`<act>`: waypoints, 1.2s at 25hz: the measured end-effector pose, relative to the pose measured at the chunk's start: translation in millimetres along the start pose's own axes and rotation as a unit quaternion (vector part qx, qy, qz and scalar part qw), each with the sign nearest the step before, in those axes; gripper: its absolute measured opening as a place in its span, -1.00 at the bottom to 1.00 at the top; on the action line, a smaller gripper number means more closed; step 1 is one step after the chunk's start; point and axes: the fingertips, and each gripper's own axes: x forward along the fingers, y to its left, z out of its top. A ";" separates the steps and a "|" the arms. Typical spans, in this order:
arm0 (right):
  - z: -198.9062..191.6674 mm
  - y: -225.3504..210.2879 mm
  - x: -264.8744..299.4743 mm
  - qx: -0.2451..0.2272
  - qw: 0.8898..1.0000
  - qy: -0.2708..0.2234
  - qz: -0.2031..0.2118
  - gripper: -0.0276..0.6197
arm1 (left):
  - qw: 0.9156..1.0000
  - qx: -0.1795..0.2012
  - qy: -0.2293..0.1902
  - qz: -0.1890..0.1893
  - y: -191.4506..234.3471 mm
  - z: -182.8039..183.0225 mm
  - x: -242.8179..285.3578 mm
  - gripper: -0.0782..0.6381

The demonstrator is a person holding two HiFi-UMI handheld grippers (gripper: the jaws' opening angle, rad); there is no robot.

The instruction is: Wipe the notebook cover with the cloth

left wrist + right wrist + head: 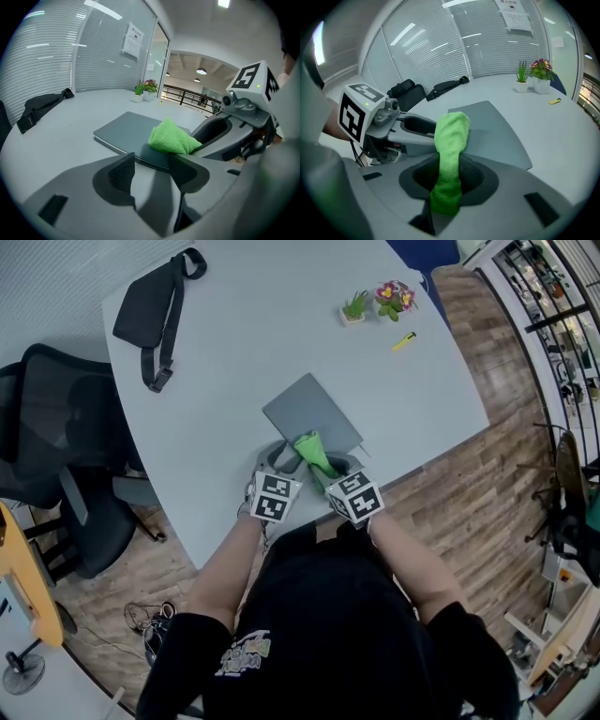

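Note:
A grey notebook lies shut on the pale table, near its front edge. A green cloth rests on the notebook's near corner. My right gripper is shut on the cloth, which stands up between its jaws and folds onto the notebook. My left gripper is open just left of the cloth, jaws at the notebook's near edge, with nothing between them. The cloth and the right gripper's jaw show at the right in the left gripper view.
A black sling bag lies at the table's far left. Two small potted plants and a yellow item sit at the far right. A black office chair stands left of the table.

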 end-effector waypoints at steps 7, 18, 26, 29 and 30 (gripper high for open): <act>1.5 -5.9 -2.6 -0.058 0.998 0.013 -0.025 -0.57 | 1.000 -0.006 0.004 -0.007 -0.5 2.9 -1.6 -0.18; 2.8 -65.8 -20.1 -0.030 0.995 0.009 -0.093 -0.57 | 1.000 -0.010 0.004 -0.011 0.1 3.0 -1.7 -0.18; 3.7 -110.1 -36.4 0.003 0.990 0.009 -0.143 -0.57 | 1.000 -0.010 0.000 -0.012 -0.7 4.5 -3.3 -0.18; 8.8 -120.8 -41.0 0.008 0.986 0.006 -0.166 -0.57 | 1.000 -0.010 0.000 -0.013 -1.4 4.6 -2.1 -0.18; 12.5 -122.6 -42.2 0.010 0.986 0.000 -0.169 -0.57 | 1.000 -0.010 0.001 -0.013 -1.4 4.9 -1.9 -0.18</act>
